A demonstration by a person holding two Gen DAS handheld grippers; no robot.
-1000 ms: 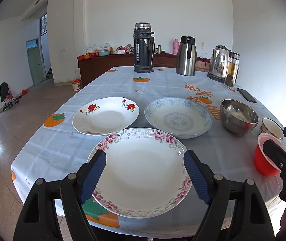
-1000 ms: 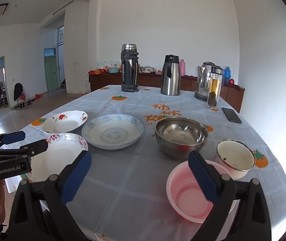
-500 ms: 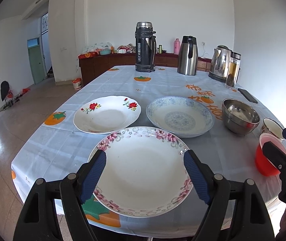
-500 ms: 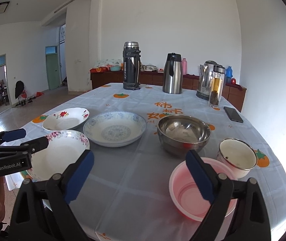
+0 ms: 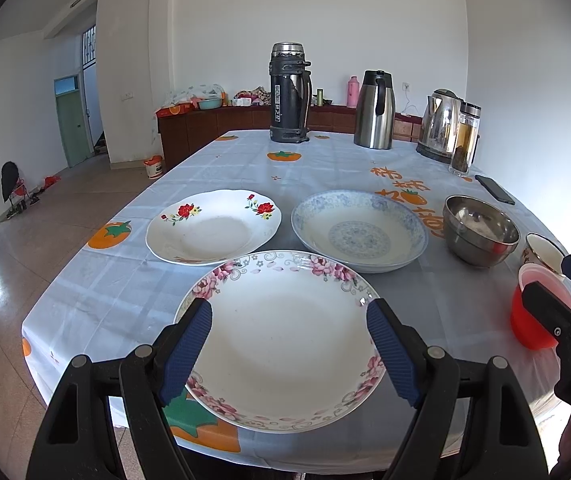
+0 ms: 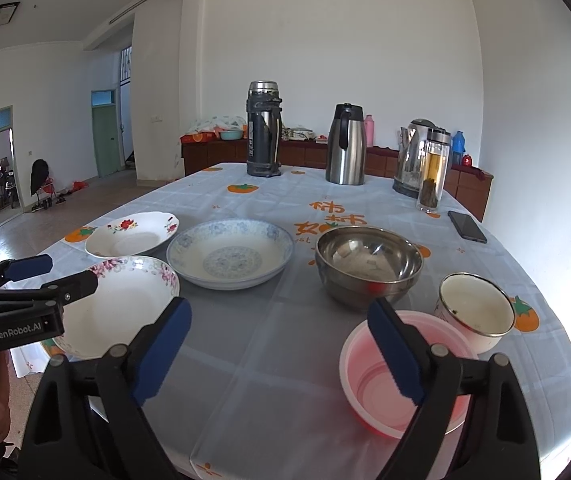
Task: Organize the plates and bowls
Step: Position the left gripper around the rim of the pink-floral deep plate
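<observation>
My left gripper (image 5: 287,320) hangs open just above a white plate with pink flowers (image 5: 285,360) at the table's near edge, its rim between the spread jaws, untouched. Behind it lie a red-flowered plate (image 5: 213,226) and a blue-patterned plate (image 5: 359,230). My right gripper (image 6: 279,312) hovers over bare cloth with its jaws closing slowly and nothing between them. Its right finger overlaps a pink plastic bowl (image 6: 365,380). A steel bowl (image 6: 369,264) and a white enamel bowl (image 6: 475,308) sit just beyond.
At the far end stand a dark thermos (image 5: 290,94), a steel jug (image 5: 375,110), a kettle (image 5: 441,124) and a glass tea bottle (image 5: 465,140). A phone (image 6: 467,226) lies near the right edge. The table's near edge is right below both grippers.
The right gripper's jaws have drawn in a little. Both hands and all the dishes stay where they were.
</observation>
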